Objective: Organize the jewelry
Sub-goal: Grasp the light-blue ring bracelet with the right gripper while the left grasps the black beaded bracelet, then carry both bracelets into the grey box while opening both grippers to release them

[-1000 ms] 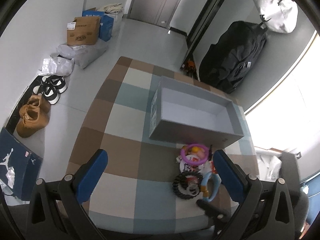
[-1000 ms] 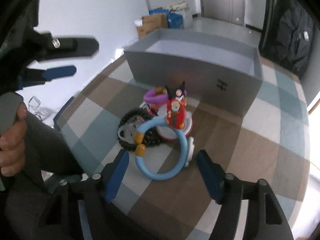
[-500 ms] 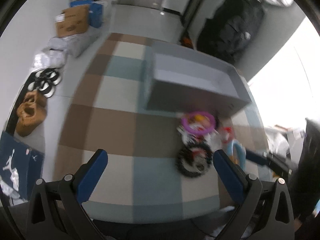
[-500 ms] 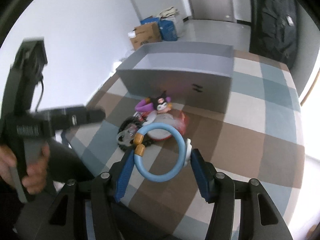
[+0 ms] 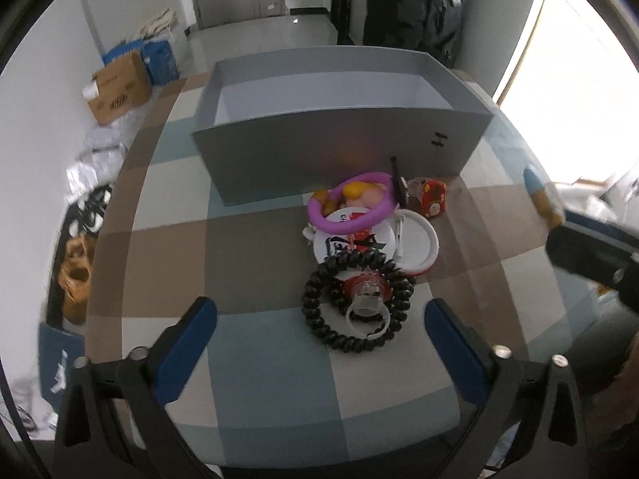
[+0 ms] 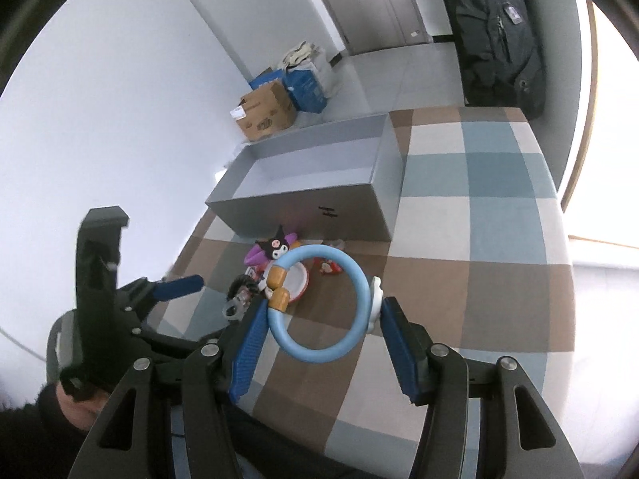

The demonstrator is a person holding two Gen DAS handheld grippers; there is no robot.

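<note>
My right gripper is shut on a light blue bracelet with orange beads and holds it above the checked tablecloth. My left gripper is open and empty, just in front of a black beaded bracelet with a clear ring lying on it. Behind them lie a purple bracelet, a white round case and a small red charm. An open grey box stands behind the pile. The blue bracelet's tip shows at the left wrist view's right edge.
The checked tablecloth covers a table. On the floor to the left are a cardboard box, shoes and bags. A black bag stands behind the table.
My right gripper has closed on the blue bracelet and lifted it off the pile. My left gripper has swung down and closer to the black bracelet.
</note>
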